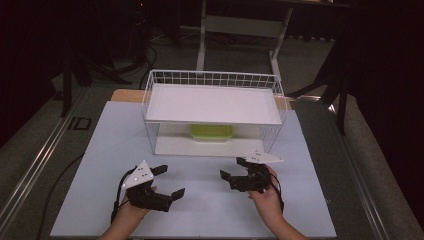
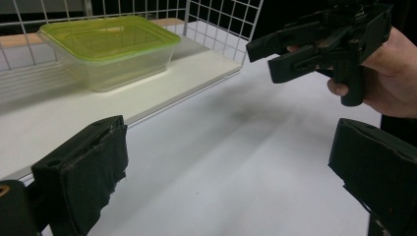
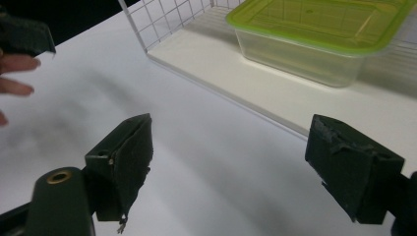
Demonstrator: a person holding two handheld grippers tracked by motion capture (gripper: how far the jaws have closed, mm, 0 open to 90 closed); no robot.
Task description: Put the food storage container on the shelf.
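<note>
With both tongs, left (image 1: 169,181) and right (image 1: 233,168), spread wide and empty over the bench (image 1: 100,150), the green-lidded container (image 1: 211,132) probably sits mid-shelf under the rack (image 1: 212,80); approach level, gripping its 2 sides squarely.

The rack's upper shelf (image 1: 212,103) hides most of the green-lidded container (image 1: 211,132) (front edge visible).

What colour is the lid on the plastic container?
Yellow-green lid on a clear container, best in the left gripper view.

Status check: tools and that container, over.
Left tool open, empty. Right tool open, empty. Container on rack's lower shelf, lid on. Nothing in the way.
</note>
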